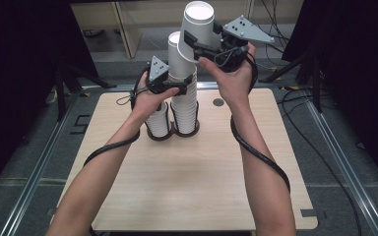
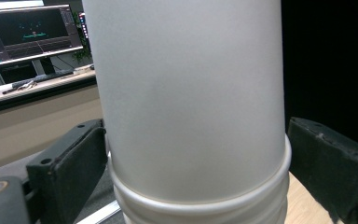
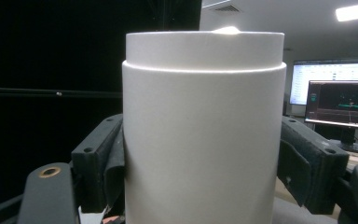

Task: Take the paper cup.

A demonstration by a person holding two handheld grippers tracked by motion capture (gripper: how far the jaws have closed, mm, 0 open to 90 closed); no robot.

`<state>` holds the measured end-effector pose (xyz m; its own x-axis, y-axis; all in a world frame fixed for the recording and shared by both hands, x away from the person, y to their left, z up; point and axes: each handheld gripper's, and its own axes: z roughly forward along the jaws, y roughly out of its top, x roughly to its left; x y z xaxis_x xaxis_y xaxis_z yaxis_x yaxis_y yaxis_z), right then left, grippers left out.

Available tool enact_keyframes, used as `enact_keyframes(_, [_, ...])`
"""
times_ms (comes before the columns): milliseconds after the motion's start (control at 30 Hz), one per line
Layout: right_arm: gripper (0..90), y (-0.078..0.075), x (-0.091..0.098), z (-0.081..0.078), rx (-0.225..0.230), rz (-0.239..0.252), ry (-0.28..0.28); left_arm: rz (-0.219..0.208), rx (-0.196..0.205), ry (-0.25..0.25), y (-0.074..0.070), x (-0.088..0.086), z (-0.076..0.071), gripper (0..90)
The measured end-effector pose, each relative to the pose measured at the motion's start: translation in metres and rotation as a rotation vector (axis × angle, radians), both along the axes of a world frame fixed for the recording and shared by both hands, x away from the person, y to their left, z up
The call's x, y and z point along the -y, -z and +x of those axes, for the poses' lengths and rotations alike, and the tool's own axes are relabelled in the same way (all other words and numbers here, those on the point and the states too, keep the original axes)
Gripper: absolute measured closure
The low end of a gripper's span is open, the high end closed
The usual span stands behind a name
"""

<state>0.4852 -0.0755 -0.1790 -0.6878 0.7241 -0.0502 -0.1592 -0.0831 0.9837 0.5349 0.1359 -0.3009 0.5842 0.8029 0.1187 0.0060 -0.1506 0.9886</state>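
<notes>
High view has us partway through: our right gripper (image 1: 197,46) is clamped on a lifted cup (image 1: 200,22) above the tall stack (image 1: 183,98), which our left gripper (image 1: 181,90) steadies, clamped, short stack (image 1: 158,120) waiting beside.

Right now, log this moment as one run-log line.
right gripper: shut on lifted cup | left gripper: fingers shut on tall stack | short stack: beside it | table
</notes>
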Motion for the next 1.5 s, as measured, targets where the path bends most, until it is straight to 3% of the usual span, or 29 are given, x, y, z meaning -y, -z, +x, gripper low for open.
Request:
enact_keyframes(133, [23.8, 0.004, 0.002, -0.003, -0.019, 0.007, -0.011, 0.007, 0.0, 0.006, -0.001, 0.0, 0.0, 5.7])
enact_keyframes(400, [23.8, 0.009, 0.007, -0.009, 0.0, 0.008, -0.009, 0.022, 0.007, 0.009, 0.001, 0.003, -0.003, 0.0])
enact_keyframes(433, [23.8, 0.01, 0.007, -0.011, -0.019, 0.015, -0.017, 0.028, 0.011, 0.006, 0.0, 0.003, -0.004, 0.0])
enact_keyframes(500, [23.8, 0.009, 0.008, -0.012, -0.002, 0.008, -0.013, 0.045, 0.029, 0.012, -0.002, 0.002, -0.005, 0.0])
enact_keyframes(567, [23.9, 0.01, 0.009, -0.013, -0.003, 0.005, -0.014, 0.024, 0.031, 0.016, -0.003, 0.002, -0.008, 0.0])
enact_keyframes(667, [23.8, 0.012, 0.009, -0.016, -0.018, 0.013, -0.02, 0.032, 0.038, 0.022, -0.005, 0.001, -0.012, 0.0])
enact_keyframes(733, [23.9, 0.013, 0.011, -0.017, -0.002, 0.006, -0.014, 0.027, 0.042, 0.025, -0.006, -0.001, -0.014, 0.0])
enact_keyframes(1067, [23.8, 0.022, 0.017, -0.029, -0.017, 0.001, -0.02, 0.022, 0.058, 0.068, -0.008, -0.01, -0.04, 0.0])
enact_keyframes(1100, [23.8, 0.023, 0.018, -0.029, -0.003, -0.007, -0.015, 0.031, 0.058, 0.075, -0.007, -0.011, -0.044, 0.0])
enact_keyframes(1500, [23.8, 0.046, 0.024, -0.037, -0.051, -0.016, -0.019, 0.031, 0.067, 0.129, 0.003, -0.024, -0.08, 0.0])
